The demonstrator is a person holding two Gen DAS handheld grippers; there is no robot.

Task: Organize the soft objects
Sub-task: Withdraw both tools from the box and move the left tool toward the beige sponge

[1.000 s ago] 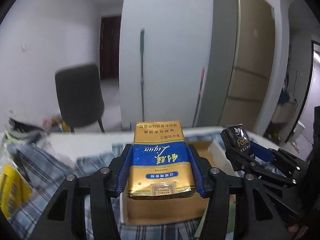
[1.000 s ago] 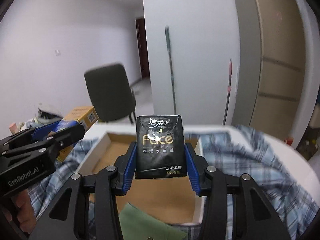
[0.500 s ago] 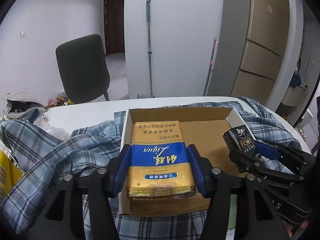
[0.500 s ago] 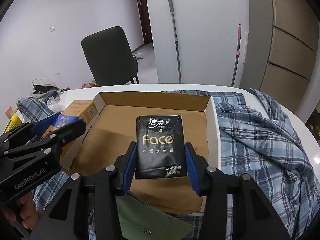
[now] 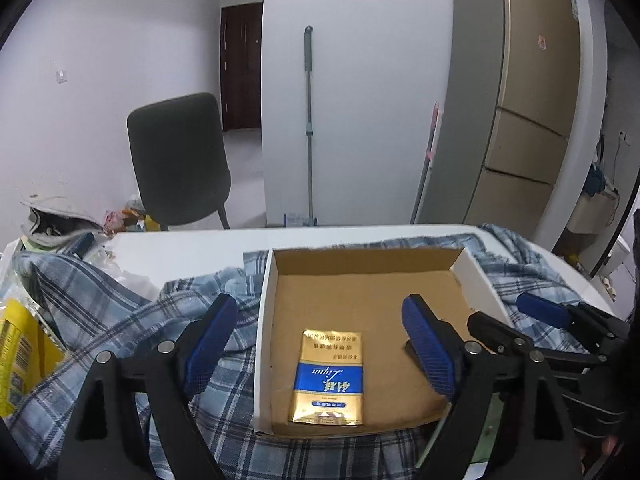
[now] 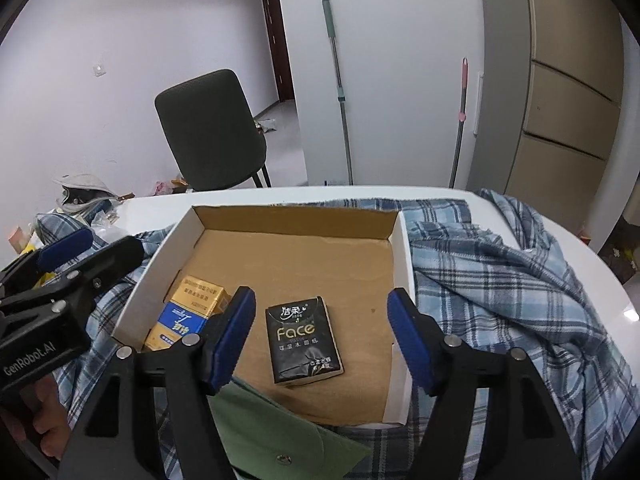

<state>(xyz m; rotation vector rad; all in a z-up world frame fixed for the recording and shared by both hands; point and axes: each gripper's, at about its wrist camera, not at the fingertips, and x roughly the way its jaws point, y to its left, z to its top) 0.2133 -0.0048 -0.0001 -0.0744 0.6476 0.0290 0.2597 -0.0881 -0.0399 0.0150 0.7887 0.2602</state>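
A gold-and-blue tissue pack (image 5: 329, 378) and a black tissue pack (image 6: 303, 339) lie flat, apart, inside an open cardboard box (image 6: 402, 264).

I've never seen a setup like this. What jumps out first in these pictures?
A shallow cardboard box on a blue plaid cloth holds two packs: a gold and blue pack by its left wall and a black tissue pack near the middle. Above each hangs a blue-padded gripper, left gripper and right gripper, jaws opening, gripping nothing.

2 tissue packs (image 6: 303, 340), 1 cardboard box (image 6: 400, 240), 1 plaid shirt (image 6: 500, 264), 1 chair (image 6: 212, 128)
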